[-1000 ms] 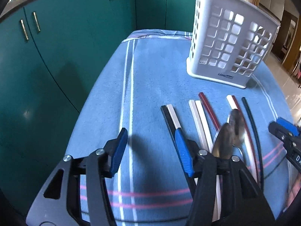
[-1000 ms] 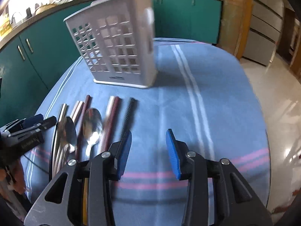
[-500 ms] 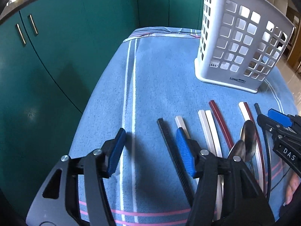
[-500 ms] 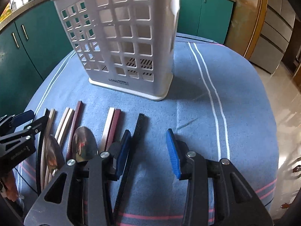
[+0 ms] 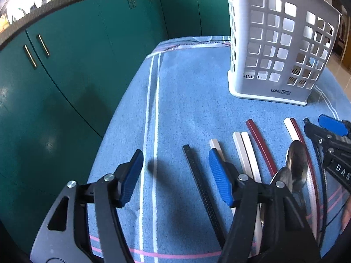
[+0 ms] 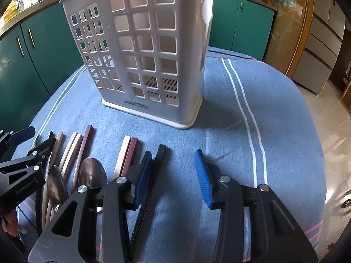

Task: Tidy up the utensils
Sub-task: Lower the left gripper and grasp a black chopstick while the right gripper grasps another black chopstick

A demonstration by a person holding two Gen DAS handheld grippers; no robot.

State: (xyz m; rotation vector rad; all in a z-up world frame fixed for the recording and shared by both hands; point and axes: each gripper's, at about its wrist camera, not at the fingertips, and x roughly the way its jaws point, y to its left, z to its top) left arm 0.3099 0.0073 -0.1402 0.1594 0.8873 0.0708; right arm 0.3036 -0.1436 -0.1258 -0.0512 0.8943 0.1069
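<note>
Both claws wide and empty – left claw (image 5: 175, 175) straddles the black textured chopstick (image 5: 201, 188), right claw (image 6: 173, 173) sits just right of its own black chopstick (image 6: 151, 175). Suggest closing mid-shaft, square to the stick, lifting clear of the 2 steel spoons (image 6: 72, 182) and dropping it upright into the empty-looking white slotted plastic caddy (image 6: 142, 54). Surface is covered in blue striped cloth (image 5: 186, 92), may snag – teal kitchen cabinets (image 5: 65, 65) behind.

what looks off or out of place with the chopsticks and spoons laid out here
Little stands out. The chopsticks are sorted in loose pairs, but the black chopstick lies apart from the other black one at the far end of the row. Two spoons rest on top of the sticks. The white basket stands upright, seemingly empty.
</note>
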